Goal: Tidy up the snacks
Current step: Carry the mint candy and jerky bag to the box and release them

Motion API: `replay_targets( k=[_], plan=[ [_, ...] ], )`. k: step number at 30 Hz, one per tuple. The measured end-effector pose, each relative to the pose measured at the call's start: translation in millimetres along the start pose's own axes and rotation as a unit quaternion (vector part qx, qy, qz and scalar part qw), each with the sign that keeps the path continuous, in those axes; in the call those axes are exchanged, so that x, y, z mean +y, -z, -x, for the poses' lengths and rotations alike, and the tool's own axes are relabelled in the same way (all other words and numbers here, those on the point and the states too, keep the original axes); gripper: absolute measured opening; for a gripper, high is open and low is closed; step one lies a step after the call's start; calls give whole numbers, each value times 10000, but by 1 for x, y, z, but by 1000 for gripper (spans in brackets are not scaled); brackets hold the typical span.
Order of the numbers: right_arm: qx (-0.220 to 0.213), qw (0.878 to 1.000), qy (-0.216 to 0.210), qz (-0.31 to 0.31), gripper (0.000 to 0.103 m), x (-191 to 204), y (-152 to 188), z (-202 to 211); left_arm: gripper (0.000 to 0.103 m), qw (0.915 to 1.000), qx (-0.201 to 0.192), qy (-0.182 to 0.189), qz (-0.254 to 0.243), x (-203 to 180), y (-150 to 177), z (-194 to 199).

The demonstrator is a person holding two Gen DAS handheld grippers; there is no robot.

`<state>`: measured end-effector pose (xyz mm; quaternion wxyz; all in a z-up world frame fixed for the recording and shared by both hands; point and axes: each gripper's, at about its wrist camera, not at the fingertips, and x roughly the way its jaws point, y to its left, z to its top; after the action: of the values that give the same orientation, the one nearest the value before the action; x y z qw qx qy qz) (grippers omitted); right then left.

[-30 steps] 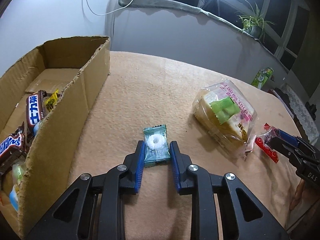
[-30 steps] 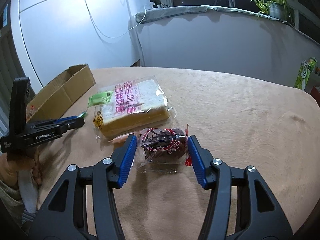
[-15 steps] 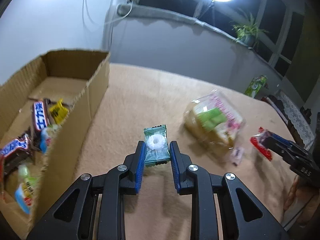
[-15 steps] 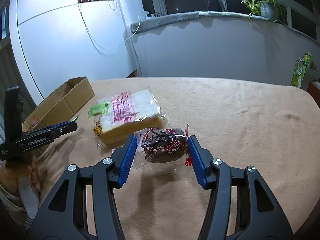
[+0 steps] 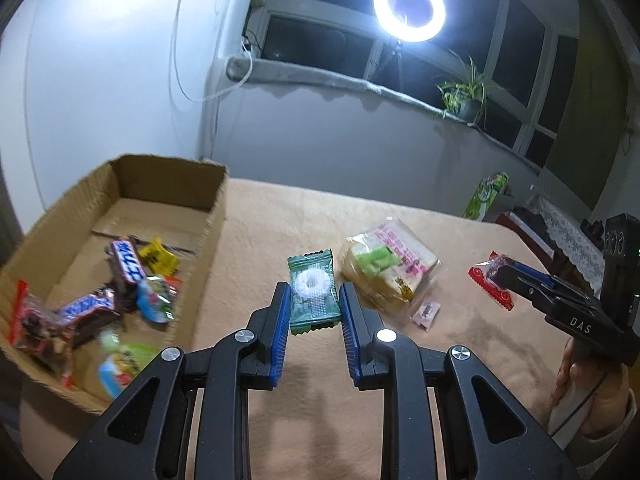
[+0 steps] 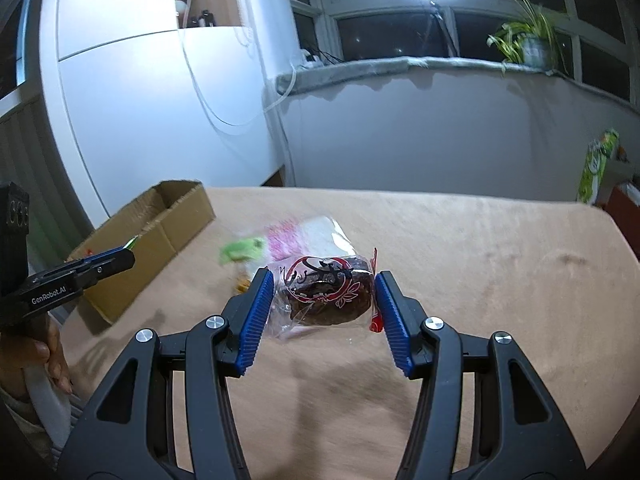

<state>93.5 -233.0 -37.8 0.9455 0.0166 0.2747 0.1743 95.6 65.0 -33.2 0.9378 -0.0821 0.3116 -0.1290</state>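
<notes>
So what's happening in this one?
A person is sorting snacks with two handheld grippers. The left gripper holds a green mint candy above the table, near the cardboard box that already contains several snacks. The right gripper holds a dark wrapped cake. A bread pack lies on the table.

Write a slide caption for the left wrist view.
Left tool holds green mint candy beside cardboard box of snacks.

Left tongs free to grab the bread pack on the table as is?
Probably not: the left tongs are shut on the green mint candy. The bread pack lies unobstructed just right of them, but the candy must go first.
</notes>
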Motion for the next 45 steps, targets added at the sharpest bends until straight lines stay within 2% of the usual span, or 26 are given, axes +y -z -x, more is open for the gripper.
replay_targets(
  k=[5,12,18,24,25,27,28,29,31,34,38,45],
  plan=[
    [-99,9995,-148,274,55,37,-18,-5,23,9997,-220,-49,137,18,-7,18],
    [-142,9954,-570,753,55,105,-39,-24,23,9969,-497,-459,412,70,-12,44],
    [-145,9876,-1055,1156,55,171,-57,-51,23,9943,-504,-744,568,109,-14,50],
    [-199,9791,-1429,1434,56,227,-77,-80,23,9939,-514,-795,560,121,-20,52],
    [-232,9778,-1489,1453,59,233,-80,-84,23,9939,-511,-796,576,123,-20,51],
    [-196,9758,-1528,1553,77,245,-82,-100,27,9934,-407,-872,625,127,-17,45],
    [-109,9765,-1458,1583,83,249,-81,-108,40,9929,-320,-945,648,129,-15,43],
    [-86,9774,-1424,1560,83,248,-80,-111,62,9923,-297,-996,675,131,-12,42],
    [-112,9782,-1448,1482,83,243,-73,-106,79,9898,-358,-1106,820,136,-2,47],
    [-168,9823,-1182,1444,89,229,-52,-93,79,9869,-421,-1231,949,141,13,58],
    [-164,9852,-961,1411,94,215,-29,-77,79,9870,-525,-1202,931,139,17,67],
    [-272,9859,-889,1390,94,203,-5,-49,79,9876,-566,-1208,829,125,13,74]
  ],
)
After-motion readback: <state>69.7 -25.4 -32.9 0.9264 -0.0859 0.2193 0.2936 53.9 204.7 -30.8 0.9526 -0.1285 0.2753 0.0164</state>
